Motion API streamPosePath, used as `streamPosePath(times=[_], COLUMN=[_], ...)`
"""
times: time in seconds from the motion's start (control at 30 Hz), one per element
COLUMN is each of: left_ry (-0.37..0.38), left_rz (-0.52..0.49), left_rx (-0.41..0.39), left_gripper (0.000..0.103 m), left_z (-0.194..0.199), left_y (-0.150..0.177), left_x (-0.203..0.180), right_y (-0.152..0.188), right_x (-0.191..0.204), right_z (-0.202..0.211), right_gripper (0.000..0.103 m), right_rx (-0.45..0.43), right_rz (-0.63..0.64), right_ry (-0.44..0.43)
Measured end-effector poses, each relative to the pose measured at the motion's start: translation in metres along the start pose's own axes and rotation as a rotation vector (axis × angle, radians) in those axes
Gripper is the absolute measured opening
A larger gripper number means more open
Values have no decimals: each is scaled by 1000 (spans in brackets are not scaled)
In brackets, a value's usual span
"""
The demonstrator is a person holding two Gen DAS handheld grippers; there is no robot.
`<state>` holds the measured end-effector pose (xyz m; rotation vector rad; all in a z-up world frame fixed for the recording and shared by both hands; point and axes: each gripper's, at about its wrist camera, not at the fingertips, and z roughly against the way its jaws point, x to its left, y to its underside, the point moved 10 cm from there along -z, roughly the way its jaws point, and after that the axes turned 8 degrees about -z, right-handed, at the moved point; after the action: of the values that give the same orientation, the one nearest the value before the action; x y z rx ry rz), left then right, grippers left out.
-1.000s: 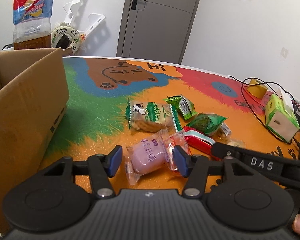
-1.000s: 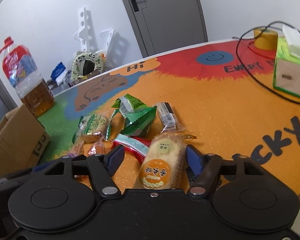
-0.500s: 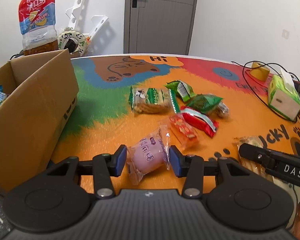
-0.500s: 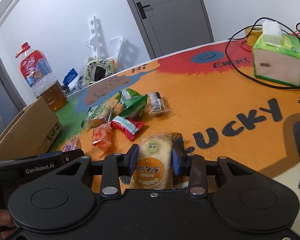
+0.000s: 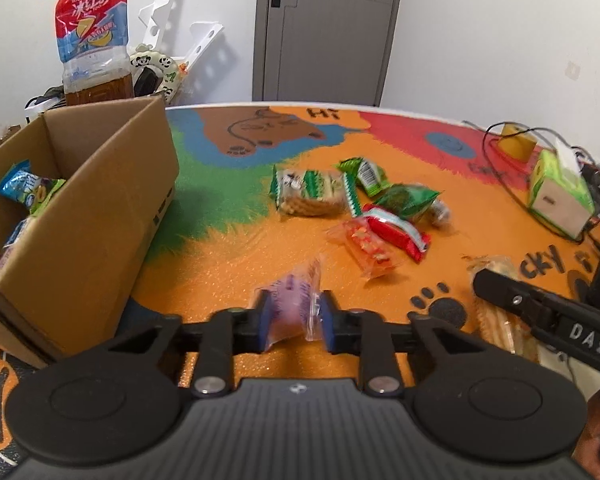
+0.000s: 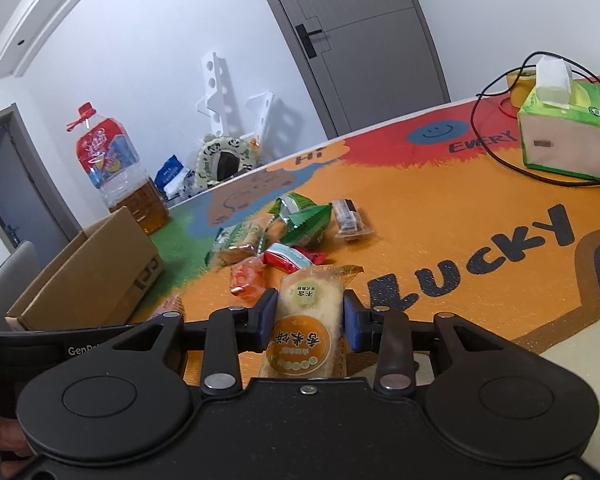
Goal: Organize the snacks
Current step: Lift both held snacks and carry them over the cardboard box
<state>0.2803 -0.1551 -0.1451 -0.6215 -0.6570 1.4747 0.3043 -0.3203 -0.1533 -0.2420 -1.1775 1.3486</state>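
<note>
Near the front edge of the colourful counter, the left tongs are pinching a purple snack packet, their jaws having just been closing onto it; the right tongs are clamping a yellow rice-cracker packet between both pads, the jaws standing partly apart around it; farther out, loose snack packets are lying mid-counter; at the left, a cardboard box is holding a blue packet; at the far right, a green tissue box is standing.
</note>
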Motion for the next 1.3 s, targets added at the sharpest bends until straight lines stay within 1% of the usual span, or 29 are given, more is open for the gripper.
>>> streamPosePath(times=[0.2, 0.37, 0.5, 0.57, 0.6, 0.63, 0.67, 0.7, 0.73, 0.77, 0.87, 0.97, 1.07, 1.1, 1.13, 1.2, 1.23, 1.3], left_ry=[14, 15, -2, 22, 38, 44, 45, 45, 47, 51, 50, 17, 12, 3, -11, 4, 14, 26], left_rz=[31, 56, 47, 44, 48, 57, 65, 69, 65, 58, 57, 59, 59, 46, 40, 56, 61, 71], left_rx=[-20, -41, -33, -24, -17, -11, -11, -19, -28, -32, -7, 10, 22, 15, 17, 8, -4, -11], left_gripper=[1, 1, 6, 12, 22, 38, 46, 55, 60, 61, 61, 61, 59, 51, 46, 39, 34, 29], left_z=[13, 20, 17, 13, 10, 7, 5, 3, 1, -1, -13, -22, -27, -27, -26, -24, -21, -16], left_y=[-6, -9, -9, -8, -8, -7, -6, -6, -7, -7, -1, 6, 11, 11, 12, 11, 9, 7], left_x=[5, 15, 19, 16, 14, 12, 11, 9, 6, 2, -3, 0, 2, 2, 4, 6, 8, 11], right_y=[-4, -2, 2, 3, 4, 4, 4, 5, 5, 6, 7, 10, 12, 12, 12, 12, 12, 11], right_x=[8, 14, 15, 13, 12, 11, 10, 9, 8, 7, 5, 4, 4, 5, 6, 9, 12, 18], right_z=[6, 2, -2, -3, -4, -5, -6, -6, -6, -7, -8, -9, -12, -13, -14, -15, -15, -15], right_gripper=[35, 35, 35, 35, 35, 35, 35, 35, 35, 35, 35, 35, 35, 35, 35, 35, 35, 35], right_rx=[-11, 4, 20, 25, 29, 31, 33, 35, 36, 39, 46, 54, 62, 63, 62, 60, 60, 59], right_rz=[12, 14, 19, 16, 16, 17, 19, 19, 20, 23, 28, 34, 36, 39, 41, 49, 54, 65], right_ry=[-24, -37, -21, -14, -9, -2, 8, 16, 19, 24, 40, 48, 49, 51, 53, 50, 48, 45])
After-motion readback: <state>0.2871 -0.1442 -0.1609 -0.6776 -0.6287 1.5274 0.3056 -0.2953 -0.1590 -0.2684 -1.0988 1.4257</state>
